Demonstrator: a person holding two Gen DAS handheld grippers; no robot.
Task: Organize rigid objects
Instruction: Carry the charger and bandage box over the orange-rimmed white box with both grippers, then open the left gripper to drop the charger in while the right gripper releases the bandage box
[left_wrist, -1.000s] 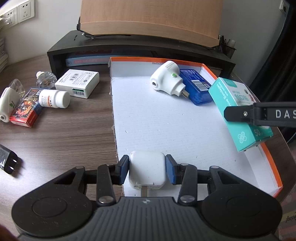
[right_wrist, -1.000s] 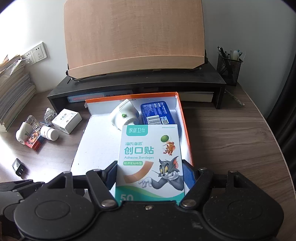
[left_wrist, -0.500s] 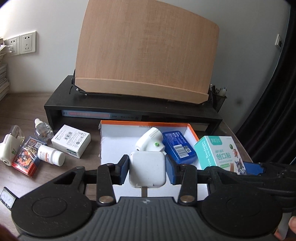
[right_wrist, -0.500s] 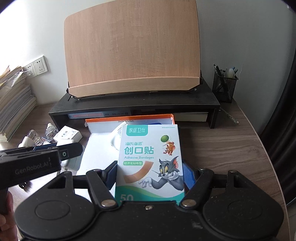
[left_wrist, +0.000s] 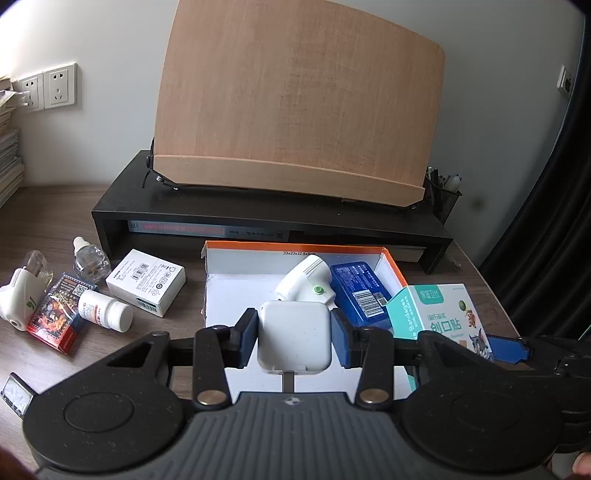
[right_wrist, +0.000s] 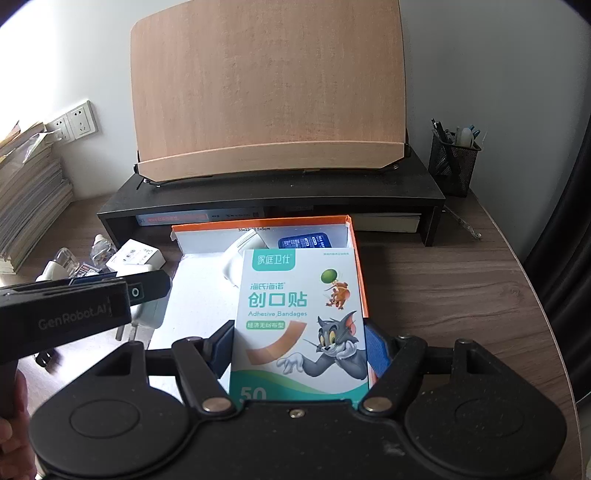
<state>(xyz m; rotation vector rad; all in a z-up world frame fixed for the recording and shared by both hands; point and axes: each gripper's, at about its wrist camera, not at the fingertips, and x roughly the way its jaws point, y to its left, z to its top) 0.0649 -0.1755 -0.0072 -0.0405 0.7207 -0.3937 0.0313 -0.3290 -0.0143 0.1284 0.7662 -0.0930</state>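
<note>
Charger cube (left_wrist: 293, 336), white, prongs toward the camera: left wrist view, clamped between the blue pads of the left gripper (left_wrist: 293, 338), held above the near edge of the orange-rimmed tray (left_wrist: 391, 258). Inside the tray at 12 to 1 o'clock of the cube: white plug-in device (left_wrist: 306, 282), blue case (left_wrist: 360, 290). At 3 o'clock, bandage box (left_wrist: 430, 314) in the other tool. At 9 to 10 o'clock, loose on the desk (left_wrist: 48, 218): pill bottle (left_wrist: 105, 310), white carton (left_wrist: 146, 282), red packet (left_wrist: 59, 312), dropper bottle (left_wrist: 90, 256), white vaporiser (left_wrist: 20, 291). Right wrist view: right gripper (right_wrist: 299, 350) closed on the bandage box (right_wrist: 299, 321), upright, over the tray's right rim (right_wrist: 360, 273); left tool (right_wrist: 74, 310) at 9 o'clock. Step judged: carrying both items to the tray for deposit. Next move calls for lowering each onto bare tray floor (right_wrist: 195, 295) beside the items already there, then releasing; desk items remain to collect.
</note>
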